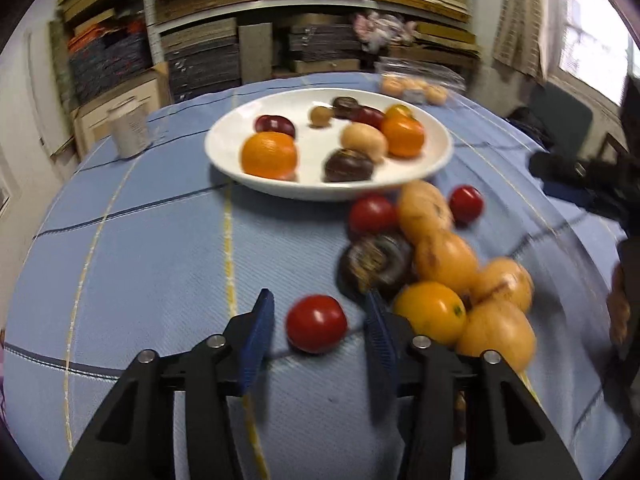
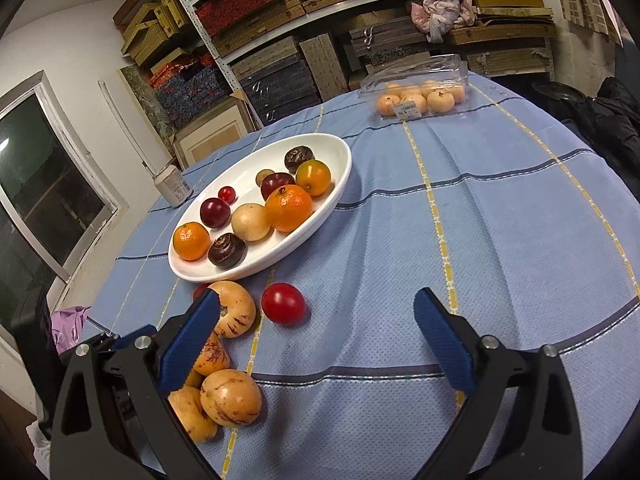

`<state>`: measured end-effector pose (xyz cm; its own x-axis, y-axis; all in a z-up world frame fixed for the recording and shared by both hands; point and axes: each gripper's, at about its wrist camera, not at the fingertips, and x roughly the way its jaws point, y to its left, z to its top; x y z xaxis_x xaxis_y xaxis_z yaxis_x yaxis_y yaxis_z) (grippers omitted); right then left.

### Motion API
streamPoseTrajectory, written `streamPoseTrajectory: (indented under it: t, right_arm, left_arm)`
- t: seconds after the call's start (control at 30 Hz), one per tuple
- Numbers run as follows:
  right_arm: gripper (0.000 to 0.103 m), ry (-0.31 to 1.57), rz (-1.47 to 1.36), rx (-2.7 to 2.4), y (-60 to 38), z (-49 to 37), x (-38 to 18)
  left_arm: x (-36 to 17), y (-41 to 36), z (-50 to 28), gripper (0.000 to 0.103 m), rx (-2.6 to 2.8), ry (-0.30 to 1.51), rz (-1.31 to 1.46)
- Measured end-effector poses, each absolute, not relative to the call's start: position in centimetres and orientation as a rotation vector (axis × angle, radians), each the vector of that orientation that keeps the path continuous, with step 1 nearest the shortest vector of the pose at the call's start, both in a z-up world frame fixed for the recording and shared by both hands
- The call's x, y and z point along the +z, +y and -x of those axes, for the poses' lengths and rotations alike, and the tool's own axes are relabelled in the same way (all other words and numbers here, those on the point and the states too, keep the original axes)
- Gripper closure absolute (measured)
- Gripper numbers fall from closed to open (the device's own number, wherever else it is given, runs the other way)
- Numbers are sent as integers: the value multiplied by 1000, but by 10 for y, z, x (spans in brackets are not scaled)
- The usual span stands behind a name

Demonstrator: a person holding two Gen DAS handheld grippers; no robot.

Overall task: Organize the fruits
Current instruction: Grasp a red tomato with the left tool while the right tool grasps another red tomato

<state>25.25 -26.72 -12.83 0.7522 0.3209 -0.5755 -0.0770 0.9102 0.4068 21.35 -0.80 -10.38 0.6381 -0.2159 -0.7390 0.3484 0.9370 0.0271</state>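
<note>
A light blue woven cloth (image 2: 500,240) with yellow and dark navy stripes covers the counter. The glossy white oval plate (image 2: 336,184) carries bright orange, dark maroon, beige and brown-black fruits. Each black hand-held gripper has ribbed blue finger pads (image 1: 258,336).

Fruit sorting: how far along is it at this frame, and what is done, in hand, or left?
Partly done. The white plate already holds about ten fruits, among them oranges, dark plums and a pale round fruit. In hand: nothing yet; the left gripper is open around a red tomato on the tablecloth, and the right gripper is open and empty. Left: the loose pile beside the plate.
</note>
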Motion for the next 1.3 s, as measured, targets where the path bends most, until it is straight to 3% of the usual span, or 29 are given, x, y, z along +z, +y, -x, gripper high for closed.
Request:
streamPoseTrajectory:
  t: [0.5,0.57,0.87,0.93,1.0,1.3]
  right_arm:
    - [7,724,-305,236,-253,-255,-133]
    - [7,725,-286,237,-250,-255,-134]
    - [8,735,-176,219,-237,-256,-139]
    - [18,732,-84,180,-227,-257,-141]
    - [34,742,11,159,-215,-259,-142]
    - [37,789,60,165,-204,-287,-150]
  left_arm:
    - [-113,-9,-206,57,-352,872,-165]
    - [-113,-7,-205,72,-351,869,-153]
    - [-108,-1,-206,72,-333,848,-120]
    - [-106,1,-206,72,-325,841,-106]
    - [-104,1,-205,72,-328,833,-101]
    - [-105,-3,-205,72,-343,841,-107]
